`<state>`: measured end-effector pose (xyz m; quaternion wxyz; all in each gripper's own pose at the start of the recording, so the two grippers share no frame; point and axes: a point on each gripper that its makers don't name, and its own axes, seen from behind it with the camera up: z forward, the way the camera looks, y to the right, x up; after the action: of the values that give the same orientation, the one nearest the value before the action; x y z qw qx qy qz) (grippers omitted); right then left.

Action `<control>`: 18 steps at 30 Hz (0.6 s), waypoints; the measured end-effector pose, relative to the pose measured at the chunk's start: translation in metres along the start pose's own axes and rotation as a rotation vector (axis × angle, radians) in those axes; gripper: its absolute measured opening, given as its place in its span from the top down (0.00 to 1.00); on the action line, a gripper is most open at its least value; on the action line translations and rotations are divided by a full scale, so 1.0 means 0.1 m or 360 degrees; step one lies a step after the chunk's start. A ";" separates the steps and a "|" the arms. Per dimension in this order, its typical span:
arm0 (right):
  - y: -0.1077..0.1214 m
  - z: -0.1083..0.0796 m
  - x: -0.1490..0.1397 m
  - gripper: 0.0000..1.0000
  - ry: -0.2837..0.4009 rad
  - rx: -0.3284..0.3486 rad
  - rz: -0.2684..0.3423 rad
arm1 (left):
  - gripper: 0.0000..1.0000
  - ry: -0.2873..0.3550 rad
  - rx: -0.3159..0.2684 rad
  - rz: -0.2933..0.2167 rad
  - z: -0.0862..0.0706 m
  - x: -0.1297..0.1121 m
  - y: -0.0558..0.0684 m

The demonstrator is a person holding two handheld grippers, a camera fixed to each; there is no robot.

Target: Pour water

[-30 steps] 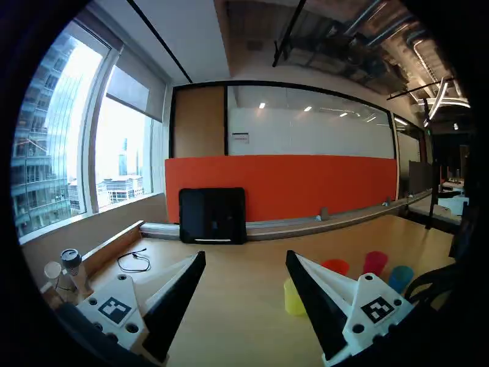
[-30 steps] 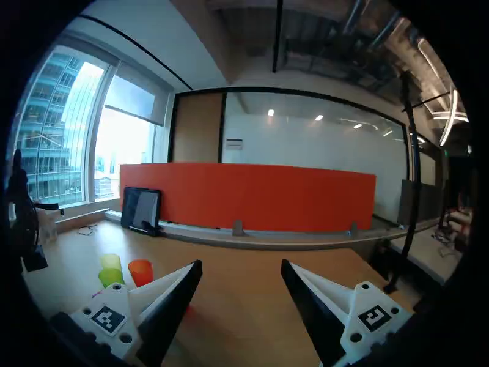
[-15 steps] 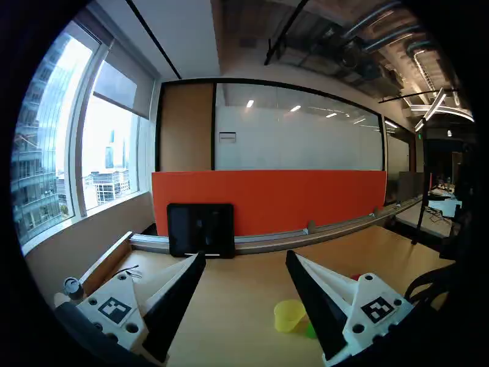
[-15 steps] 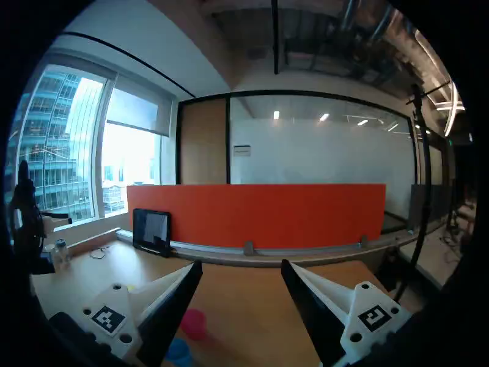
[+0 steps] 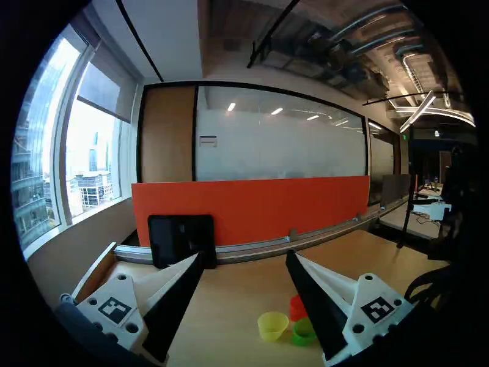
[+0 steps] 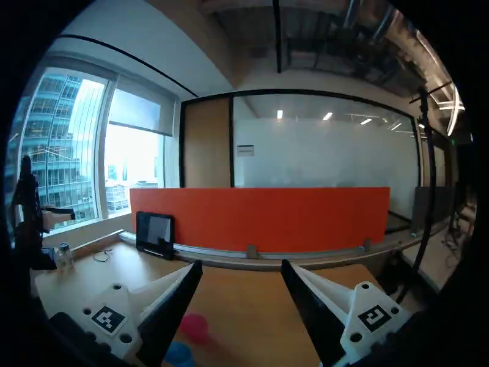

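Observation:
My left gripper (image 5: pixel 243 254) is open and holds nothing, hovering over the wooden desk (image 5: pixel 238 293). Low between its fingers stand a yellow cup (image 5: pixel 272 325), a red cup (image 5: pixel 297 306) and a green cup (image 5: pixel 302 331). My right gripper (image 6: pixel 241 263) is open too, with nothing between its fingers. A pink cup (image 6: pixel 195 327) and a blue cup (image 6: pixel 178 353) sit on the desk beside its left finger. A small clear bottle (image 6: pixel 63 254) stands far left near the window ledge.
A black tablet (image 5: pixel 182 238) leans against the orange partition (image 5: pixel 257 208) at the back of the desk. A thin cable (image 6: pixel 101 255) lies near the bottle. A dark rig (image 6: pixel 27 226) stands at the left edge. Windows run along the left.
Both views have lifted and shifted. In the left gripper view the bottle slid out at the left, and the yellow, red and green cups now sit between the fingers. The right gripper view swung from those cups to the pink and blue ones.

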<state>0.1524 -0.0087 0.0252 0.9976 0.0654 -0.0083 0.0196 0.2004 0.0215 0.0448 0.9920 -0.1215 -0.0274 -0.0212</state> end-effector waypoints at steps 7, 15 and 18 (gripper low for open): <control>-0.15 -0.02 -0.01 0.00 -0.0006 0.0138 -0.0026 | 0.02 -0.0006 -0.0104 0.0034 0.05 -0.01 0.12; -0.47 -0.12 0.04 0.00 0.0003 0.0393 -0.0069 | 0.02 -0.0007 -0.0254 0.0057 0.07 -0.01 0.32; -0.57 -0.15 0.06 0.00 0.0007 0.0480 -0.0086 | 0.02 -0.0002 -0.0321 0.0058 0.08 0.00 0.40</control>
<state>0.1606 -0.0631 0.0032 0.9767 0.2147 -0.0012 -0.0060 0.2016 0.0627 0.0430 0.9749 -0.2213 -0.0234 -0.0058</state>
